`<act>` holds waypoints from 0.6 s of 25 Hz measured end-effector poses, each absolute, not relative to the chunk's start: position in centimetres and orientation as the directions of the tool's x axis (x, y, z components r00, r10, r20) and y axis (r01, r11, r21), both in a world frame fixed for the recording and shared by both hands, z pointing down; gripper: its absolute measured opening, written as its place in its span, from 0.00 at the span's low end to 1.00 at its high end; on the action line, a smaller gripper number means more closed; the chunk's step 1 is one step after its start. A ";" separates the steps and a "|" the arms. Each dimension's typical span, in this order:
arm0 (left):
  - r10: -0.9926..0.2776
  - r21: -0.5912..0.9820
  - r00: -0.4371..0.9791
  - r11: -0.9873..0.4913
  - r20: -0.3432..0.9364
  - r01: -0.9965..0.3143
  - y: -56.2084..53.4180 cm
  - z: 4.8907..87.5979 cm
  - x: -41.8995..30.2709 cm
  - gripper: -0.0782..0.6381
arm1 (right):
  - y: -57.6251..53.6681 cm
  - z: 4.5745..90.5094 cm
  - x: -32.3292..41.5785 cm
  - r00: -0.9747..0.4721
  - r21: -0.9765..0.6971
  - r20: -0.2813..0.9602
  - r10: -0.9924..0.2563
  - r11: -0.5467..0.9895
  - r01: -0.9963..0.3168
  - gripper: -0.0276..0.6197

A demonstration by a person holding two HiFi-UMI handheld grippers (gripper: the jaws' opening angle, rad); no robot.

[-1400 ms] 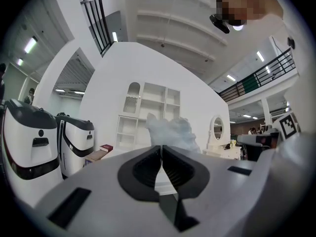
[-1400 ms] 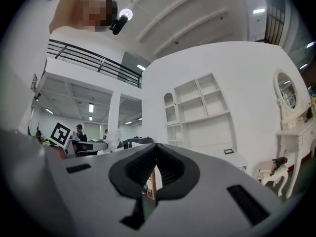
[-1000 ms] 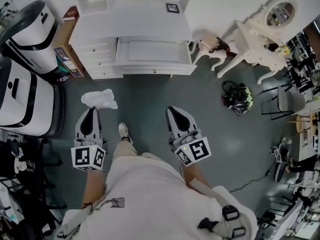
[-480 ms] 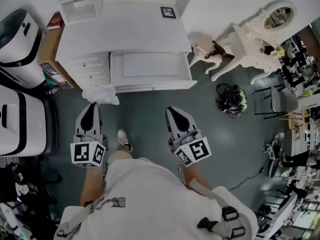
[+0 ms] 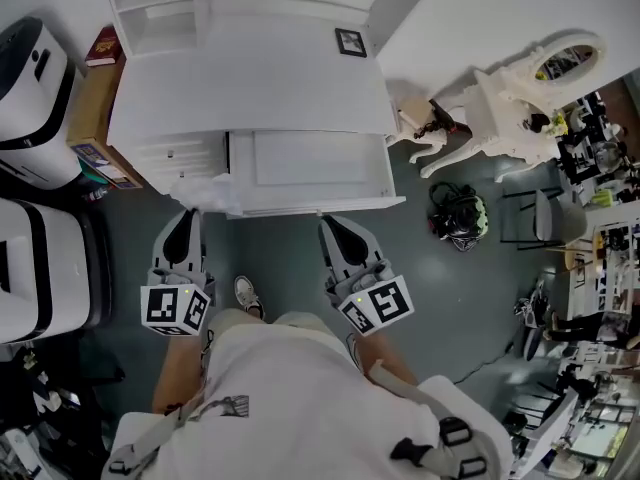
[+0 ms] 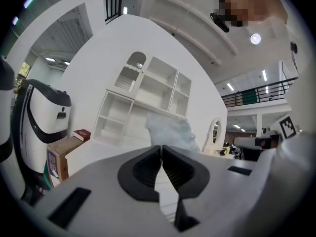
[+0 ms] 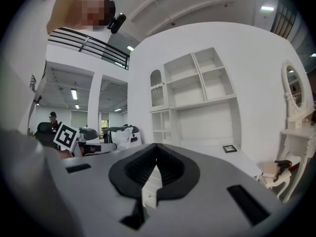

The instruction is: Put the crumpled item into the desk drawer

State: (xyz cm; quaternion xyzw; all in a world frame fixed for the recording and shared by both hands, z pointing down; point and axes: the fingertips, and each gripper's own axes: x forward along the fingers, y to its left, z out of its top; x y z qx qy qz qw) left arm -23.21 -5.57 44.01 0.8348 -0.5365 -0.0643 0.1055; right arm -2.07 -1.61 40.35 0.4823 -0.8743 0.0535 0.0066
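pinching it at the very tips, the left gripper (image 5: 186, 214) had its jaws drawn almost together on the crumpled item (image 5: 205, 190), a wad of thin, translucent white film, wrinkled and puffy, that bulged out past the black ribbed pads towards 12 o'clock. in the head view the wad sat over the left front corner of the open drawer (image 5: 320, 206). the shallow, smooth white tray ran long from 9 to 3 o'clock under the desk (image 5: 250, 78), and its bare floor lay at about 1 o'clock from the wad. judging by this, a short carry that way would clear the front wall. the right gripper (image 5: 333, 226), jaws closed on nothing, pointed at the drawer front, near its middle.
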 end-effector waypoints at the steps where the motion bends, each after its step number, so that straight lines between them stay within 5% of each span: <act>1: -0.904 0.251 0.427 -0.410 0.013 -0.877 -6.4 44.4 -23.1 0.14 | -2.1 40.4 -2.0 -0.526 -0.089 0.062 -0.848 0.521 -0.849 0.06; 15: -0.826 0.265 0.559 -0.525 0.074 -0.809 -12.5 45.4 -16.0 0.14 | -6.1 40.8 4.2 -0.425 -0.124 0.068 -0.903 0.415 -0.901 0.06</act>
